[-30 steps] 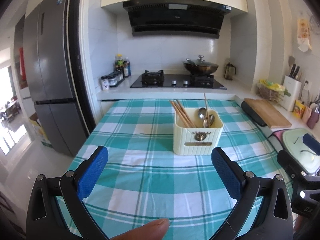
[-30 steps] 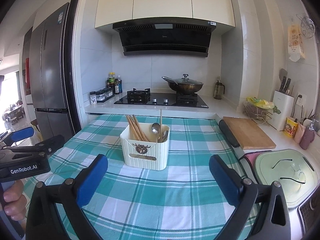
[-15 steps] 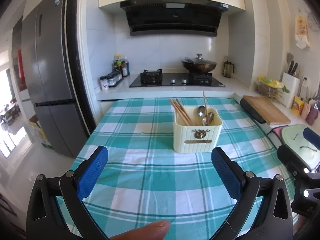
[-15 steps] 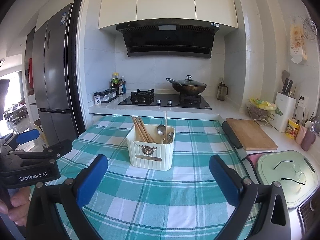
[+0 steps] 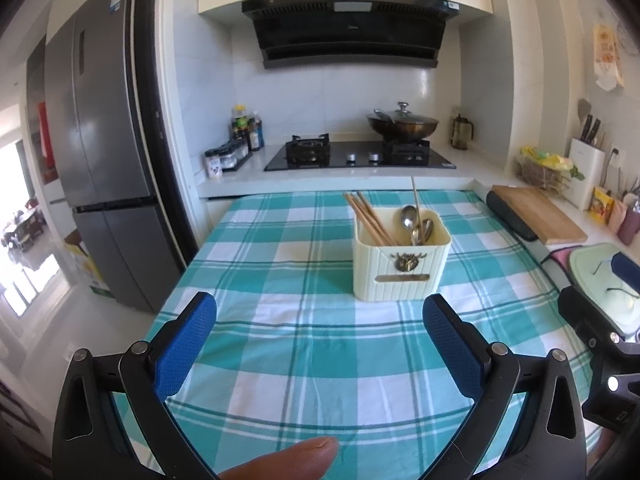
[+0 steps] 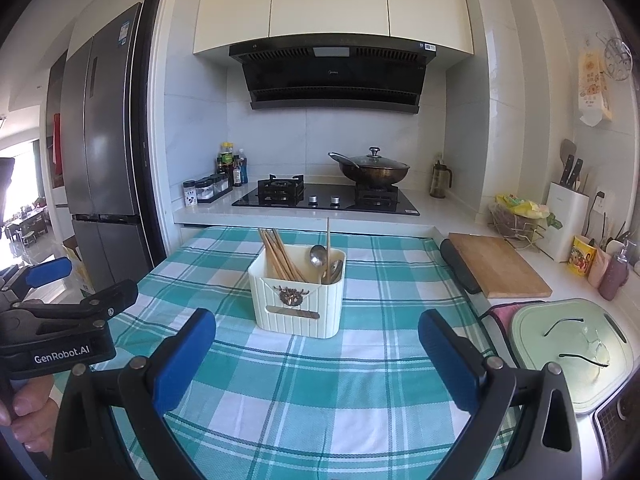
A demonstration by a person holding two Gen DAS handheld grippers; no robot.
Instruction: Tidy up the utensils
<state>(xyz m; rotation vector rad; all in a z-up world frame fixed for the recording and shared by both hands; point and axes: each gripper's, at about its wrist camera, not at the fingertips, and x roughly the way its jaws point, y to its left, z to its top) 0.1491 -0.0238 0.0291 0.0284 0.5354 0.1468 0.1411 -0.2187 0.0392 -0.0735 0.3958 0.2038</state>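
Box (image 5: 401, 259): chopsticks (image 5: 368, 219) and spoons (image 5: 416, 222) are inside.
Left claw (image 5: 320, 350): wide apart, empty.
Right claw (image 6: 317, 358): wide apart, empty.
Left to do: looks like nothing.

lidded wok (image 6: 370, 168) on hob, fridge (image 6: 102, 148) left, cutting board (image 6: 496, 266) right

Both wrist cameras look forward over the checked worktop (image 5: 304, 344) toward the stove (image 6: 326, 198); the left sits left, the right slightly higher, sharing the utensil holder (image 5: 400, 264) mid-distance.
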